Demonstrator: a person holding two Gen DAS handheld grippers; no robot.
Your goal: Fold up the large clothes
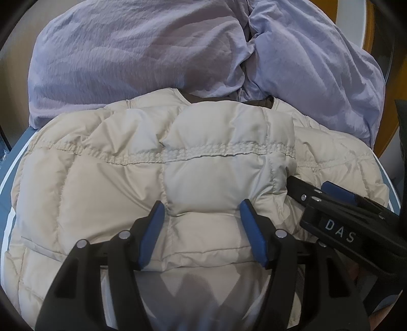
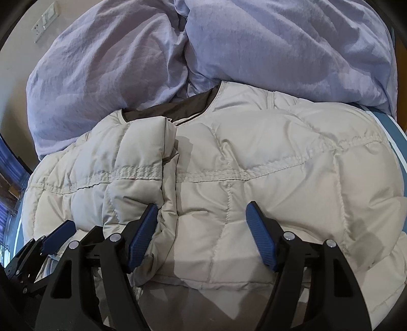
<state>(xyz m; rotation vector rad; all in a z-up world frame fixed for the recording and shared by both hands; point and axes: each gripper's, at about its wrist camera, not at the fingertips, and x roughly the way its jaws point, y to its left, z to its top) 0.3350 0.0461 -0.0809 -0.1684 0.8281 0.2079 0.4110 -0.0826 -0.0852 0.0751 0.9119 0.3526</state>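
Observation:
A beige quilted puffer jacket (image 1: 142, 178) lies spread on the bed, its dark-lined collar (image 1: 203, 98) at the far side. One side panel is folded over the middle (image 2: 142, 157). My left gripper (image 1: 202, 211) is open, its blue pads just above the jacket's folded middle section. My right gripper (image 2: 201, 216) is open over the jacket beside the folded panel's edge. The right gripper also shows in the left wrist view (image 1: 313, 191) at the right, and the left gripper shows in the right wrist view (image 2: 59, 234) at the lower left.
A rumpled lavender duvet (image 1: 152, 51) is heaped behind the jacket, also in the right wrist view (image 2: 279, 45). A blue sheet with a white stripe (image 1: 10, 216) shows under the jacket. A wooden bed frame (image 1: 386, 132) is at the right; a wall socket (image 2: 44, 21) at the upper left.

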